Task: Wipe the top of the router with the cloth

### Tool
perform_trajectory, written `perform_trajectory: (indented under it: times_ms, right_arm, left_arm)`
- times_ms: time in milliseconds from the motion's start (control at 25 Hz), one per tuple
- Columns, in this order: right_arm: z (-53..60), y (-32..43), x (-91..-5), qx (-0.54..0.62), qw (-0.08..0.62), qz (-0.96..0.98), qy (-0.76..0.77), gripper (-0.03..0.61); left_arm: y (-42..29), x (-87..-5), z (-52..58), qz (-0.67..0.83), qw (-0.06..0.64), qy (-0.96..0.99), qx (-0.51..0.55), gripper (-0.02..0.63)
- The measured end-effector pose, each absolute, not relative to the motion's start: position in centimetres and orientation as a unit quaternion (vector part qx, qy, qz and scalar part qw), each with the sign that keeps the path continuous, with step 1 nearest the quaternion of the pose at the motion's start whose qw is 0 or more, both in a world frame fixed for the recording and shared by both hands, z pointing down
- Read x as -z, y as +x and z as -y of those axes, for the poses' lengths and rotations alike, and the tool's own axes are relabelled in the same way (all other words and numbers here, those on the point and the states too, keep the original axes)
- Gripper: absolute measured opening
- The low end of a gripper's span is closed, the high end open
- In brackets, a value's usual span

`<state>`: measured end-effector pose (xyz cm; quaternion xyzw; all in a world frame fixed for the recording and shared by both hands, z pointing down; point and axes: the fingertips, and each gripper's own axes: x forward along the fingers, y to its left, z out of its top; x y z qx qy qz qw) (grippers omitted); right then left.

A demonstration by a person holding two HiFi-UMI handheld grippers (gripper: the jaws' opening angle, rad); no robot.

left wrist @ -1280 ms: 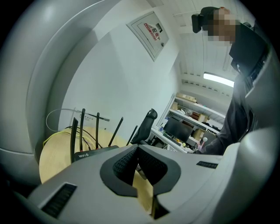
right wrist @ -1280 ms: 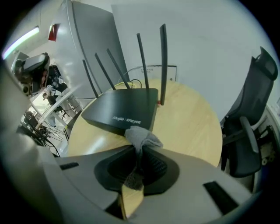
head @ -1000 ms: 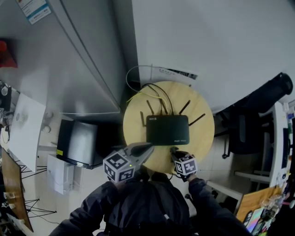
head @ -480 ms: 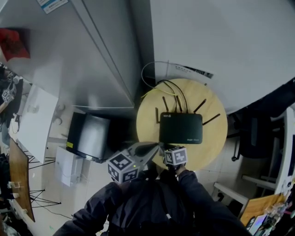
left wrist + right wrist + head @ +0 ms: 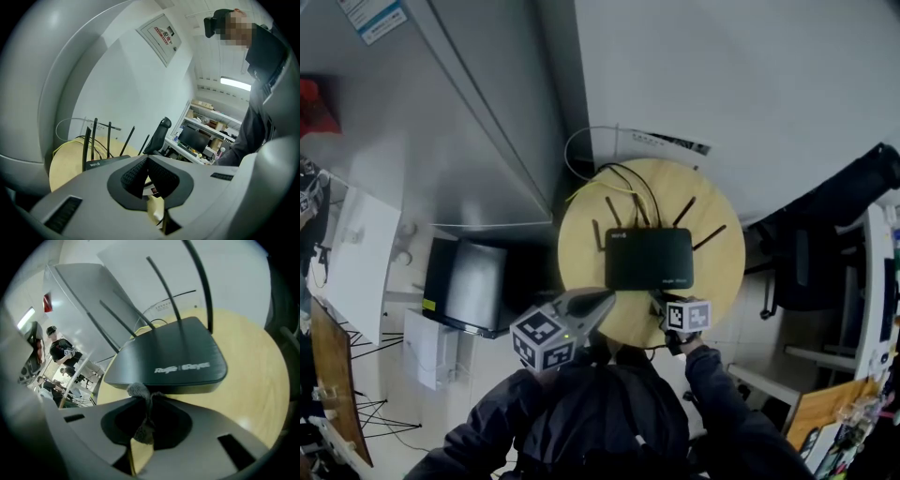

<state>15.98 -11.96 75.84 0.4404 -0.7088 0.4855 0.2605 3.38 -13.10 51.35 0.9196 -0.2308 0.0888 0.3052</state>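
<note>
Right hand-held gripper (image 5: 658,302) slid right by matte black router (image 5: 649,259) | pinches fuzzy grey cloth (image 5: 138,390) | left hand-held gripper (image 5: 607,298) pressed together

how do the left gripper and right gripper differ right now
The right gripper pinches a grey cloth; the left gripper is shut on nothing. The right gripper sits at the front edge of the router; the left gripper sits off by its near-left corner. Both are at the near side of the table.

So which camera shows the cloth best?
The right gripper view: the grey cloth sits pinched between the right gripper's jaws, near the router. In the head view it is too small to make out; the left gripper view misses it.
</note>
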Motion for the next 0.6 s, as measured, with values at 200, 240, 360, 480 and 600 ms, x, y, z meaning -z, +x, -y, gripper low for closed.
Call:
perform_trajectory:
  times_ms: [200,240,360,480,600]
  right_arm:
    - [11.7,21.4,-76.1,-0.482,0.266,0.693,0.465,0.069]
    - [11.7,22.3,-76.2,-0.483,0.265,0.690,0.470,0.069]
    - [11.6,24.8,-76.3,-0.484,0.263,0.682,0.481,0.069]
    - [11.5,25.8,-76.3,-0.478,0.271,0.687,0.475,0.069]
    - [11.3,25.7,-75.7,-0.438,0.316,0.724,0.430,0.069]
  left_arm:
    - [4.3,-51.5,13.0,0.229,0.305,0.920,-0.092,-0.008]
    - [4.4,-51.5,13.0,0.230,0.306,0.919,-0.093,-0.008]
    - [4.7,-51.7,13.0,0.233,0.307,0.918,-0.095,-0.008]
    - [5.0,-51.9,13.0,0.239,0.310,0.915,-0.095,-0.008]
    - [5.4,-52.0,13.0,0.242,0.313,0.913,-0.096,-0.008]
